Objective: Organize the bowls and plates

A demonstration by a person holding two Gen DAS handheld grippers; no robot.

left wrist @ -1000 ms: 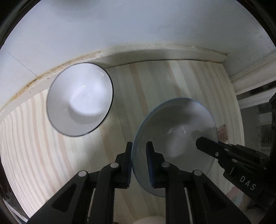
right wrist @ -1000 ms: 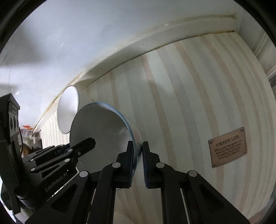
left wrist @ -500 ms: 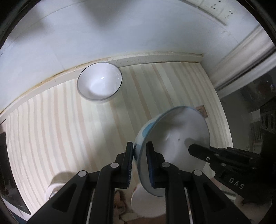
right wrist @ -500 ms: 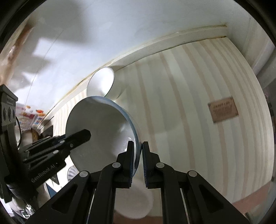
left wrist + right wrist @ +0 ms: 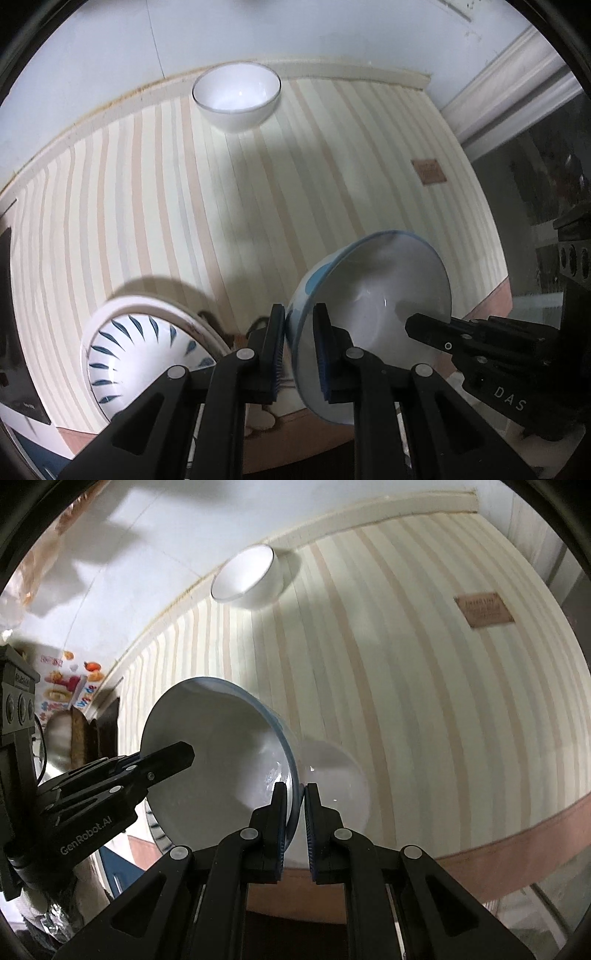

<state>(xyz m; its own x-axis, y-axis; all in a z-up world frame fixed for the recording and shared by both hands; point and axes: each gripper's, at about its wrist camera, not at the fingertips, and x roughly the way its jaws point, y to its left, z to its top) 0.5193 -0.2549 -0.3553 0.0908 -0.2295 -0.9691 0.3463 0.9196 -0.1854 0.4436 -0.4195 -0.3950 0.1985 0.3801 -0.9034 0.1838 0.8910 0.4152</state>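
While both tools grip one bowl by opposite sides of its rim, the carry runs back from the wall toward the near edge.
Held bowl: blue-rimmed bowl (image 5: 373, 314), lower right of the left wrist view, lower left of centre in the right wrist view (image 5: 221, 768); tilted, clear of the surface (image 5: 258, 206).
Left tool (image 5: 299, 350): narrow, clamped on the bowl's near rim.
Right tool (image 5: 294, 823): narrow, clamped on the opposite rim; seen from the left wrist view it enters at lower right.
Change: the plain white bowl (image 5: 236, 96) shrinks from large at mid-left to small at the top of the frame beside the wall; a leaf-patterned plate (image 5: 144, 354) now appears at lower left, which was absent a second ago.
Grip change: none; both holds look as before.
Meaning: judged a transfer toward the crockery at the near edge, probably for stacking; placement not yet done.
Risk: tilt could let the rim slip.
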